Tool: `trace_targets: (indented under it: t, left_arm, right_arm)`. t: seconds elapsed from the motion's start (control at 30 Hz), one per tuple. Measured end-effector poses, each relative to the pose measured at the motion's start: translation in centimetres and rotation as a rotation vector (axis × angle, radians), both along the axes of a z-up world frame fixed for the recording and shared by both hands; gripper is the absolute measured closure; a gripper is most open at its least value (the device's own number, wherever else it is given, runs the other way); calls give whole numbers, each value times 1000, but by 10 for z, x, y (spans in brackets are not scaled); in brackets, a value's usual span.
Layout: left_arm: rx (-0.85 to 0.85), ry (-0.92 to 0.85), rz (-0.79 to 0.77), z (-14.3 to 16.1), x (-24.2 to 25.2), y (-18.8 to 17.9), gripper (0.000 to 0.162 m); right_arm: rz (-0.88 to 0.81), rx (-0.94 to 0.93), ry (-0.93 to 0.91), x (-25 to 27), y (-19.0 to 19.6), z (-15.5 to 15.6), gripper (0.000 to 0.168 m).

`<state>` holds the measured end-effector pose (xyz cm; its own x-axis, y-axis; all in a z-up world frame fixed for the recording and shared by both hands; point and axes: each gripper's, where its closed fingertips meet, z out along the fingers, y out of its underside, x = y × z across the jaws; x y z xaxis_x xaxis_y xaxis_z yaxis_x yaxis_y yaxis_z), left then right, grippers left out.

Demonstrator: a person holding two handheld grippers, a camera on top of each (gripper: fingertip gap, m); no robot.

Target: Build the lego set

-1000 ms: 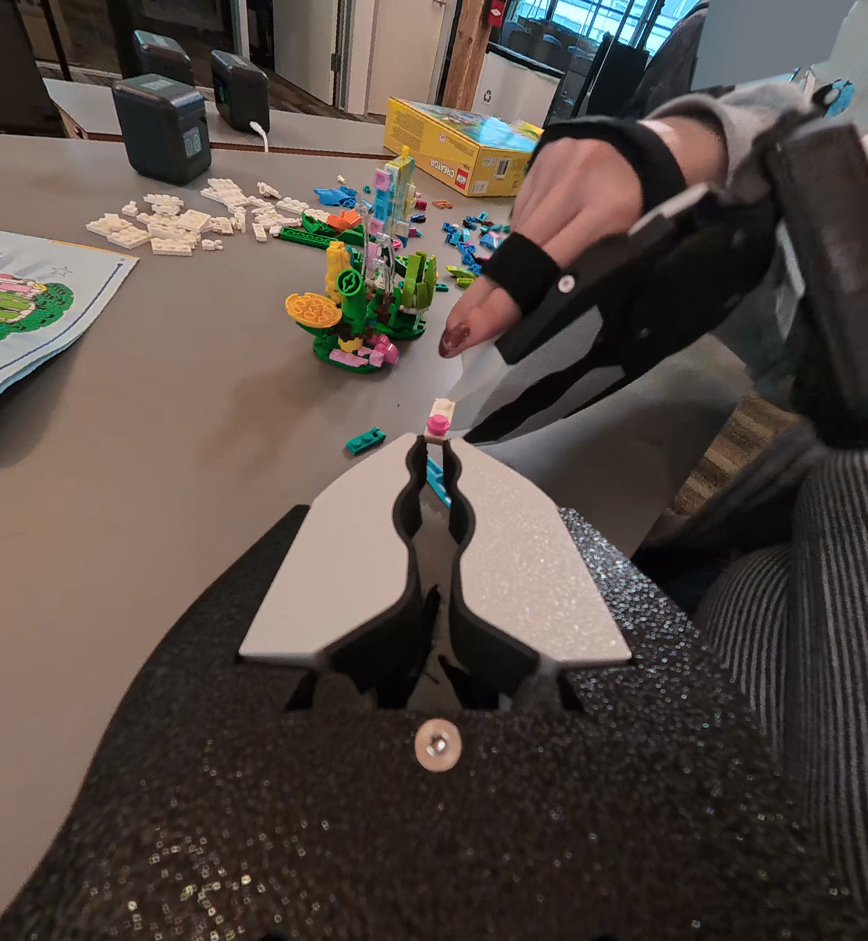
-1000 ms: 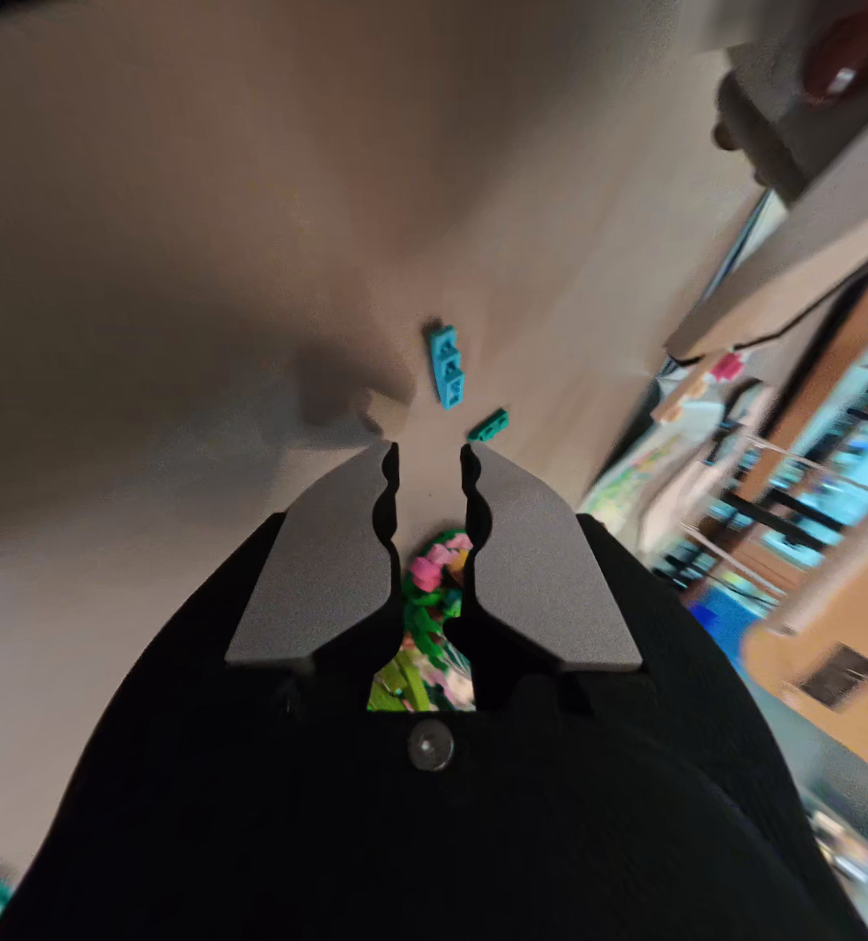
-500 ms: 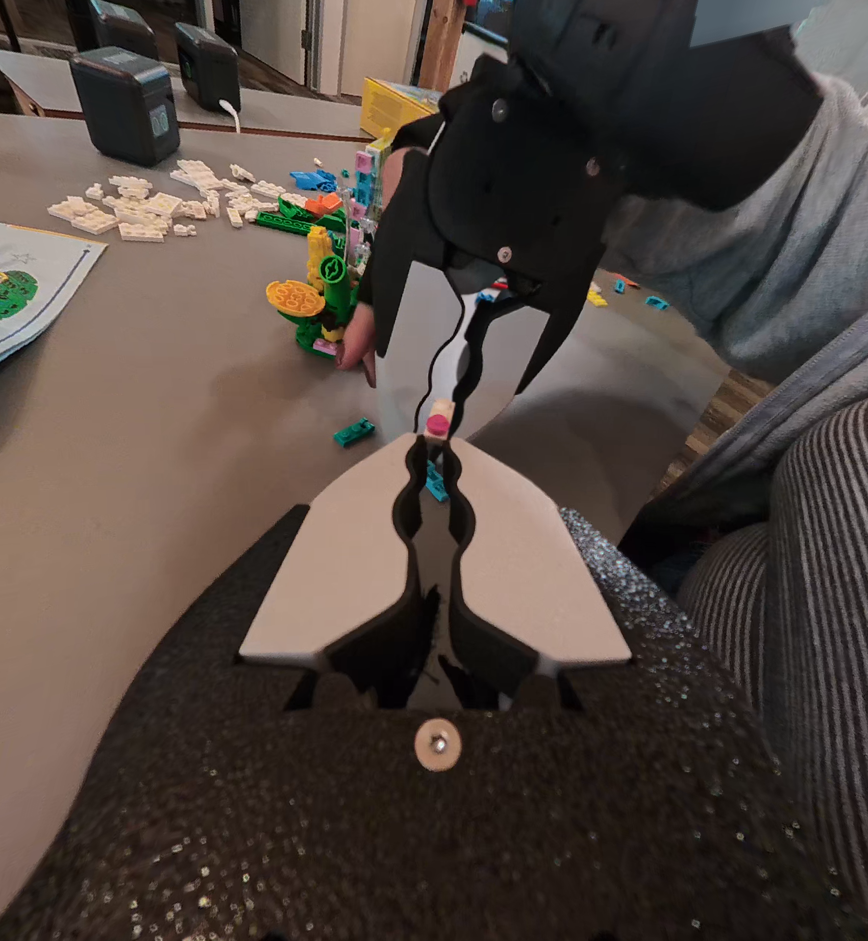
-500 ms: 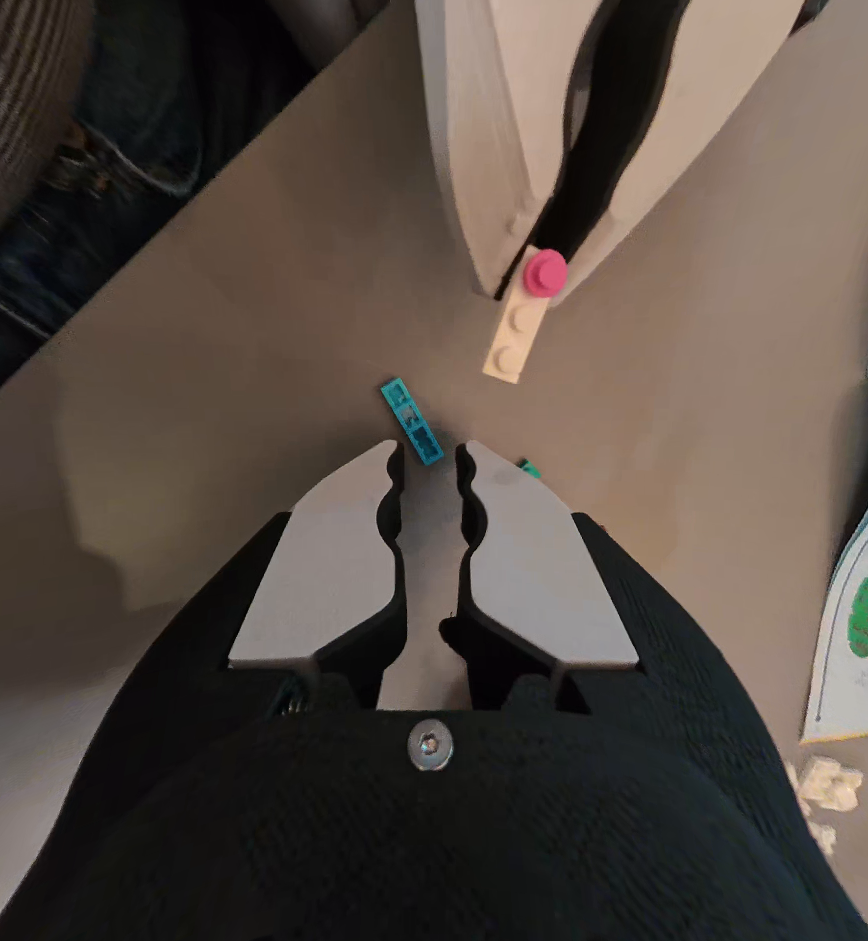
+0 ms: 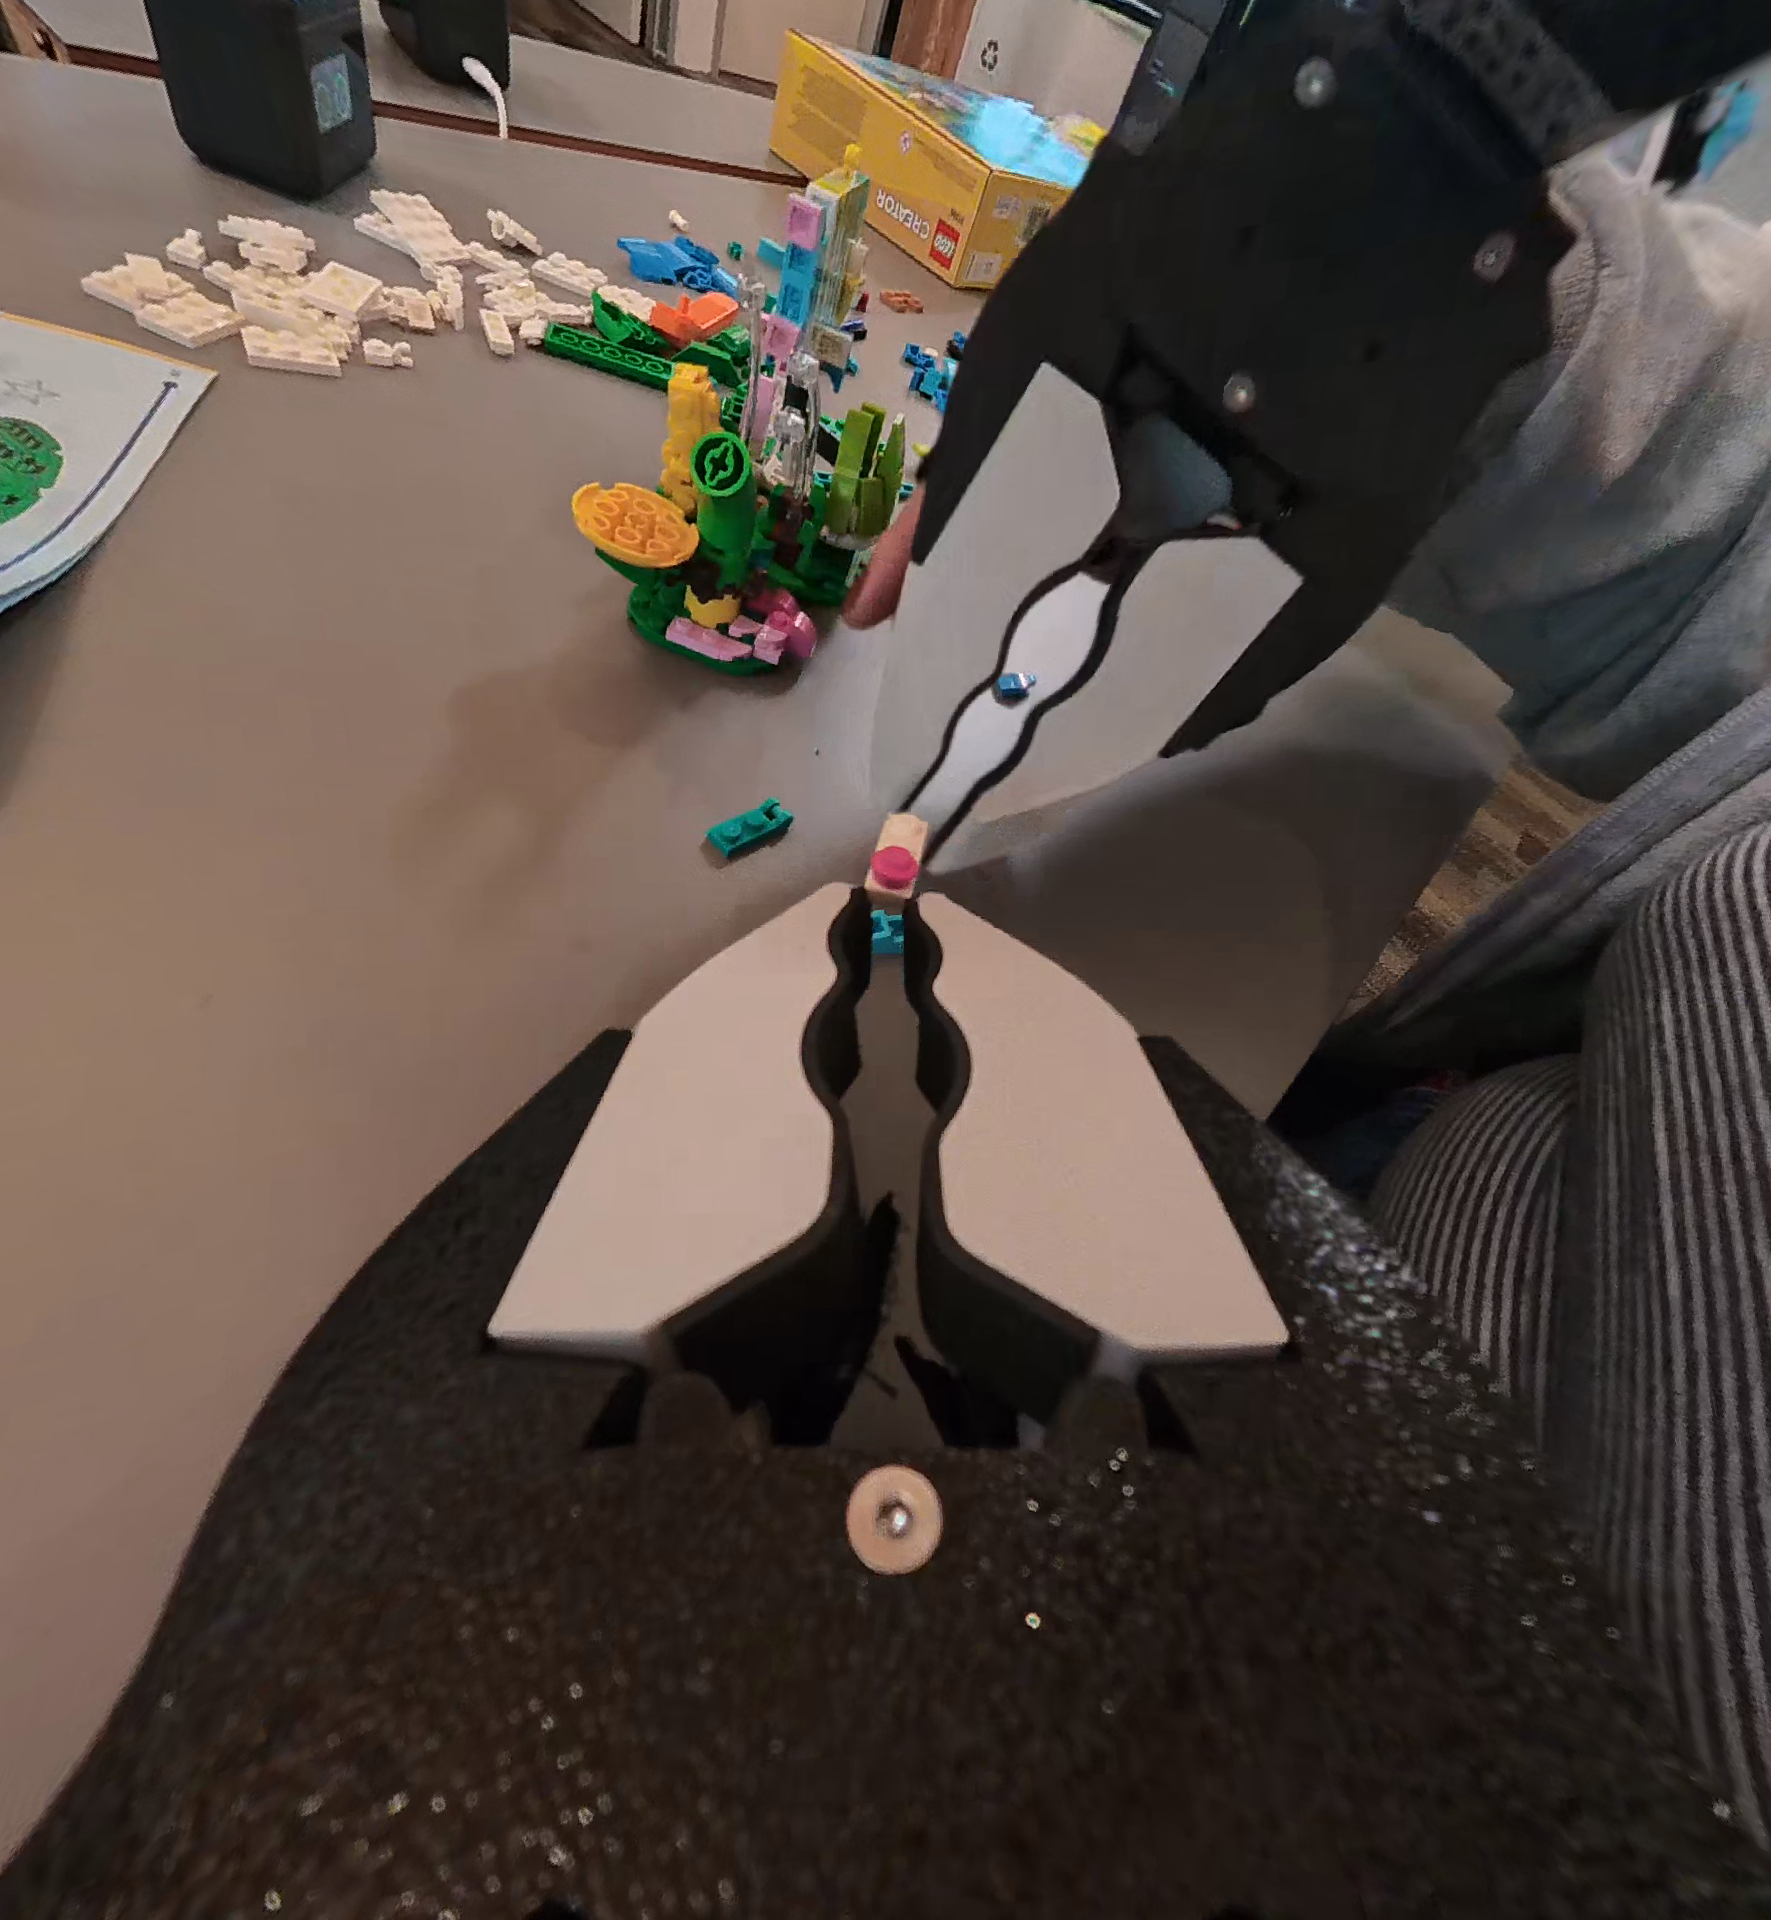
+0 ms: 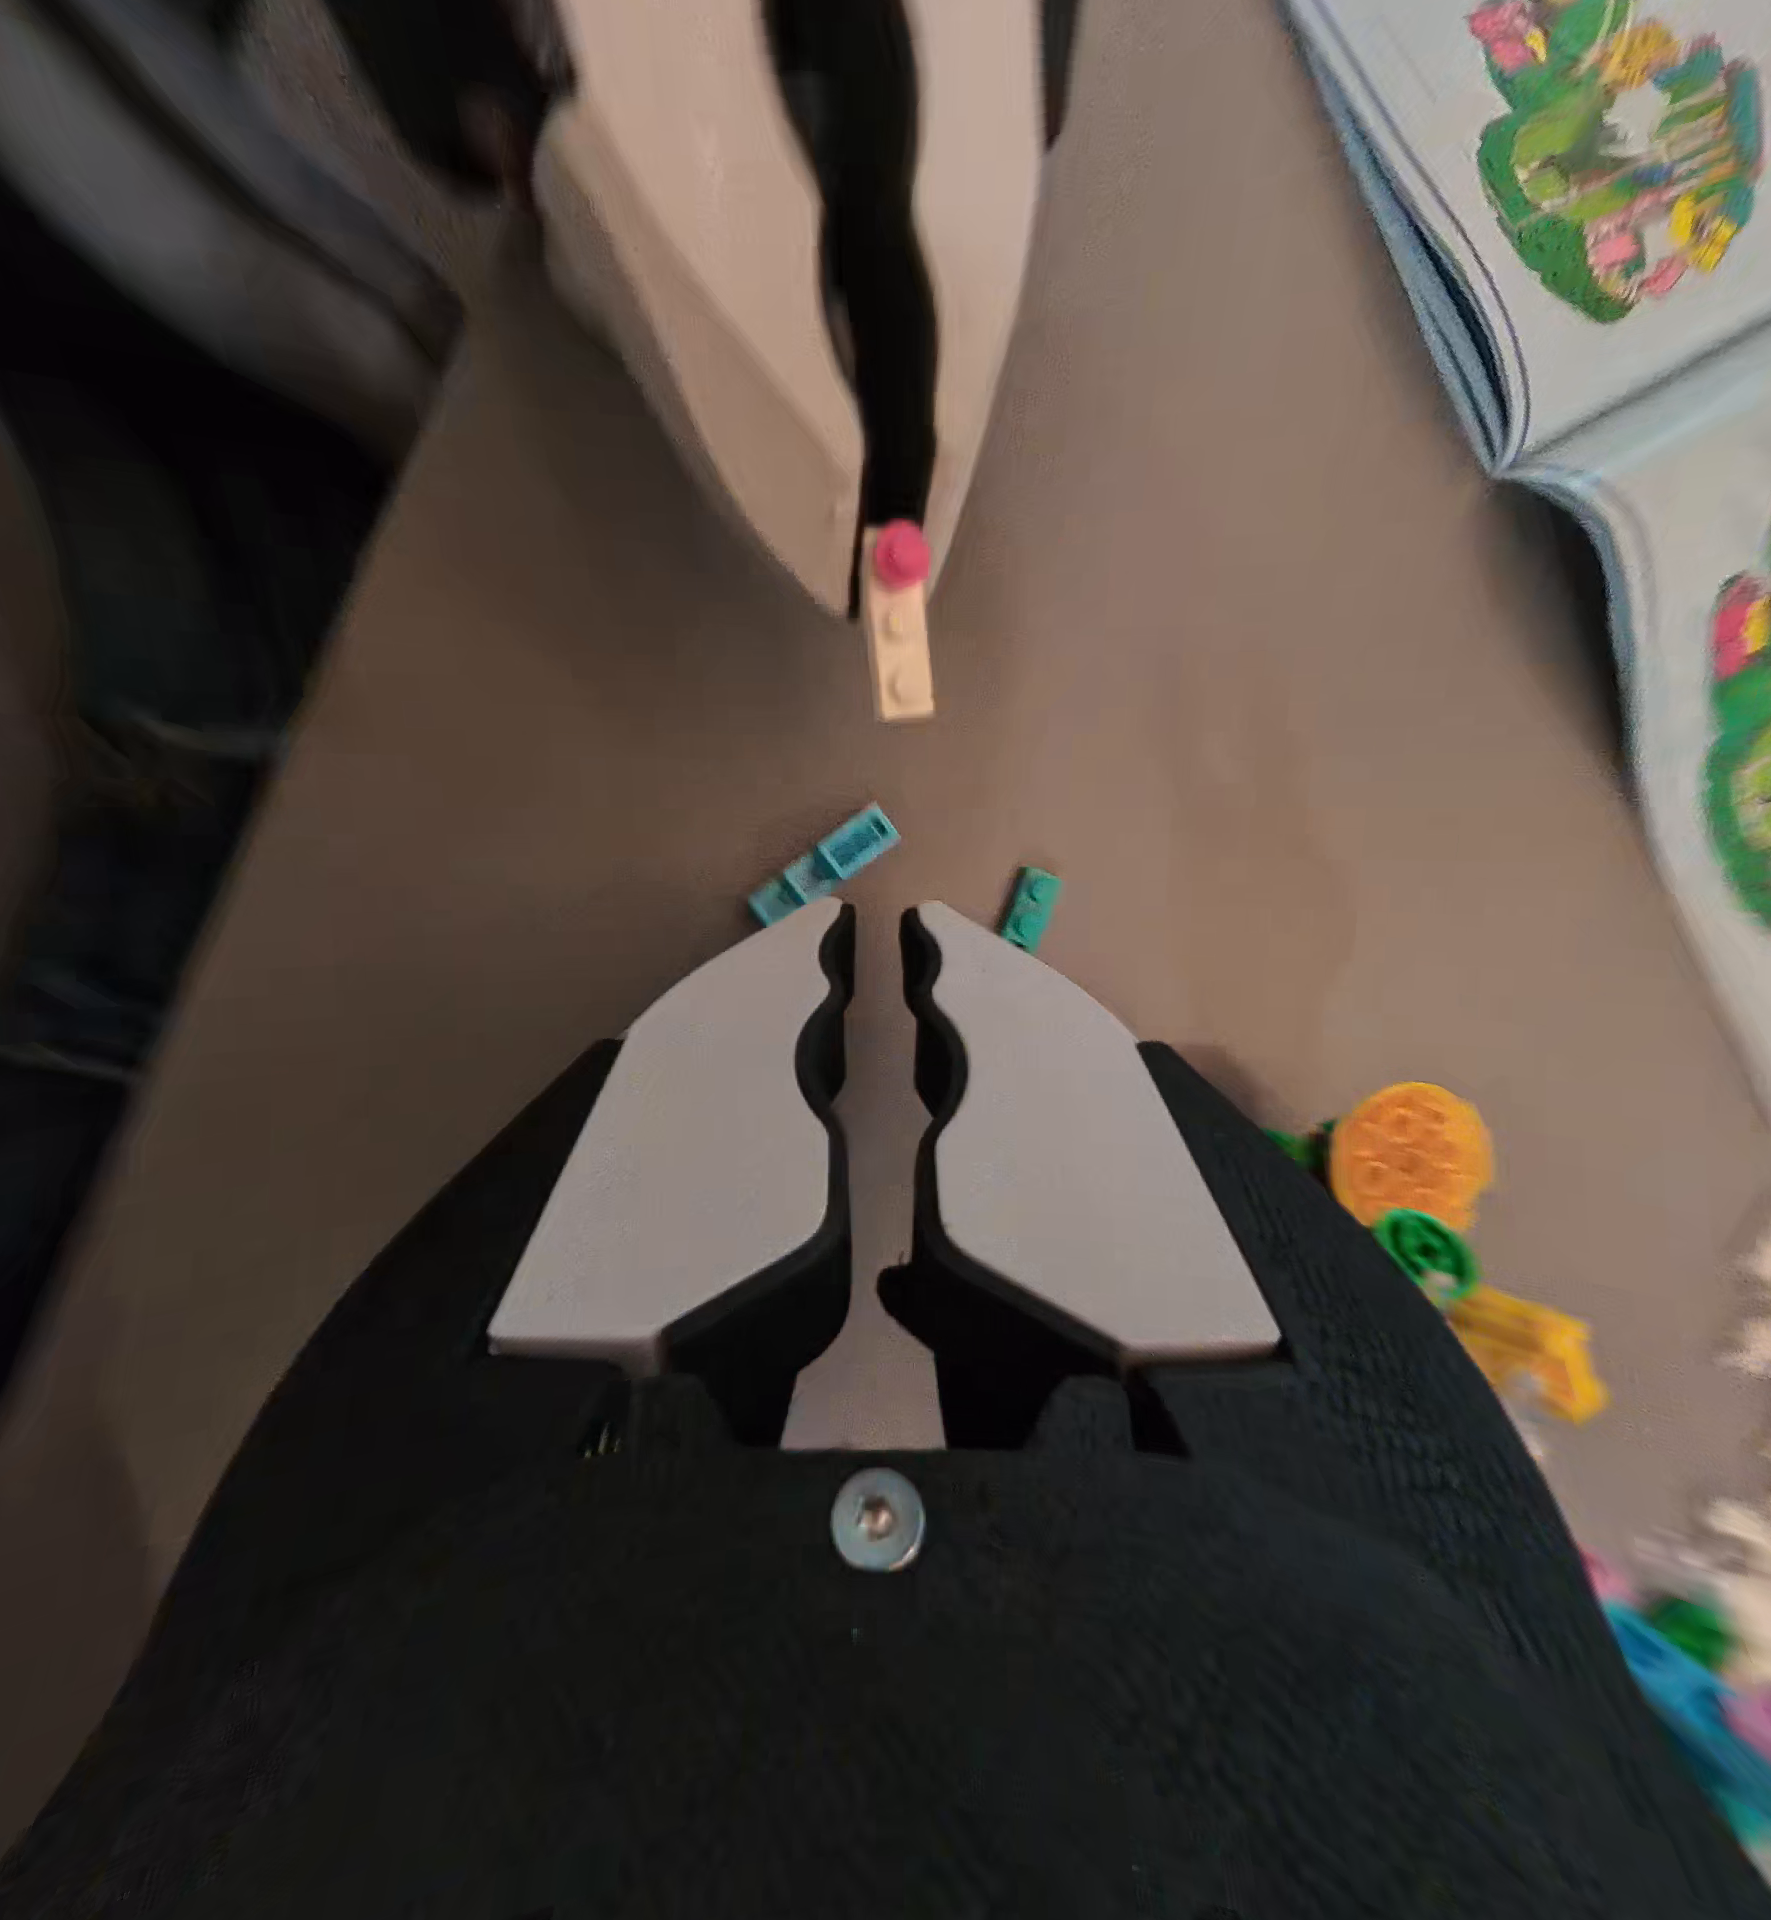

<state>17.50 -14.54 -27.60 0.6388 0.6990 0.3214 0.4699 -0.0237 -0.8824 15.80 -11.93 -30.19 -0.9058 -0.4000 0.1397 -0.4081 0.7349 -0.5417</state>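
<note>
My left gripper (image 5: 876,899) is shut on one end of a tan plate (image 5: 896,862) with a pink round stud on top, held just above the grey table. It also shows at the top of the right wrist view (image 6: 886,592), with the tan plate (image 6: 902,665) sticking out toward my right gripper. My right gripper (image 6: 876,914) is empty, its jaws a narrow gap apart, pointing at the plate's free end from the opposite side (image 5: 917,826). A light blue piece (image 6: 839,862) and a teal plate (image 6: 1032,904) lie on the table by its tips.
The partly built colourful model (image 5: 746,520) stands behind, beside the right hand. Loose white bricks (image 5: 309,291), coloured pieces, a yellow box (image 5: 922,177) and black devices (image 5: 263,88) are farther back. The instruction booklet (image 5: 19,468) lies left. The table edge and striped clothing (image 5: 1691,1143) are right.
My right gripper swung round from beside the model to face the left gripper, and its jaws narrowed. The left gripper kept holding the tan plate almost still.
</note>
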Motion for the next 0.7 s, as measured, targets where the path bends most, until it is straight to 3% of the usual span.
trace_targets:
  t: [0.13, 0.3, 0.43, 0.5, 0.7]
  left_arm:
    - [-20, 9, 7, 0, -1, -2, 156]
    - [-28, 15, 11, 0, -1, -4, 156]
    - [-54, 16, 10, -3, -1, -4, 156]
    - [-88, 23, 6, -5, 0, -2, 156]
    - [-205, 39, 1, -14, 0, 5, 156]
  right_arm:
    - [-160, 106, -192, 10, 2, -5, 144]
    - [-271, 150, -216, 11, 3, -17, 141]
    - [-279, 162, -115, 6, 5, -23, 149]
    - [-255, 153, -75, 6, 5, -21, 161]
    - [-181, 49, -10, 8, -2, 2, 162]
